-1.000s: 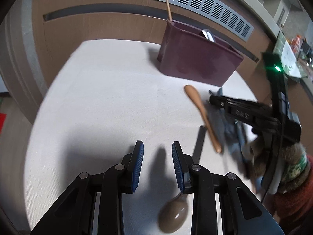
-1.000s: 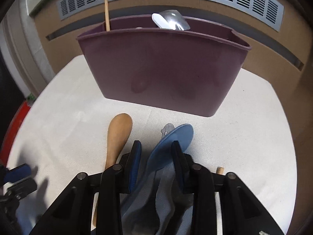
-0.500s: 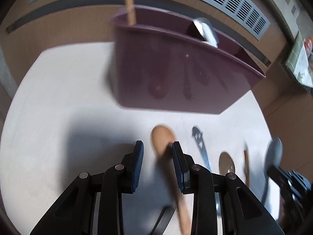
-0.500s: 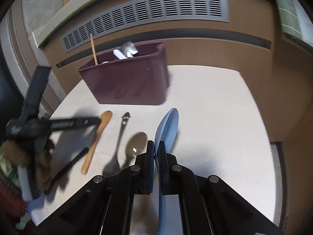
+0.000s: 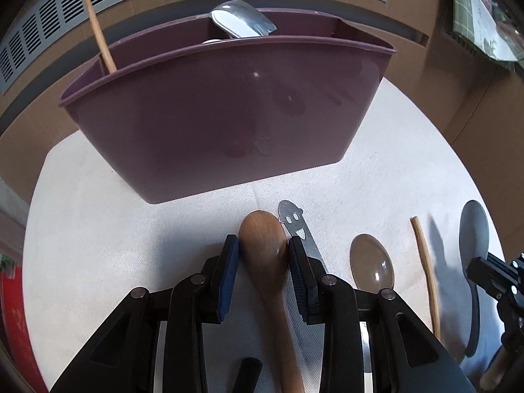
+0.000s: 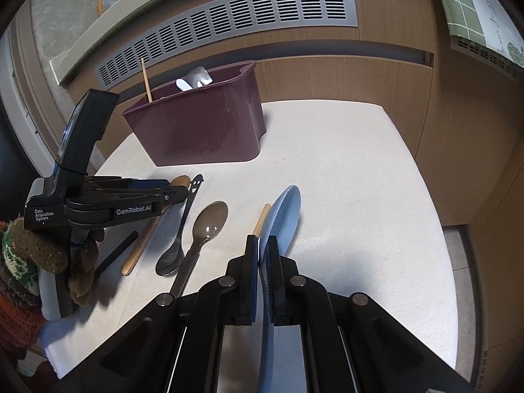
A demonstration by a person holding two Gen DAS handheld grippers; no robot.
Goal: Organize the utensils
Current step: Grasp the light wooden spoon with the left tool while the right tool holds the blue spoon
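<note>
Utensils lie at six o'clock of the purple bin [image 5: 229,108] on the surface [image 6: 344,170]: left tongs [image 5: 263,258] straddle, unclosed, a wooden spoon [image 5: 263,245]; right tongs [image 6: 262,252] clamp a blue spoon [image 6: 285,216], whose thin edge-on hold could slip.

One maroon caddy [image 6: 199,131], four spoons [image 6: 209,222], two chopsticks [image 6: 261,219], one black stick [image 6: 116,255], two tools [image 6: 262,245]

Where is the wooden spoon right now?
In the left wrist view, the wooden spoon lies on the table between the left gripper fingers, before the maroon caddy.
</note>
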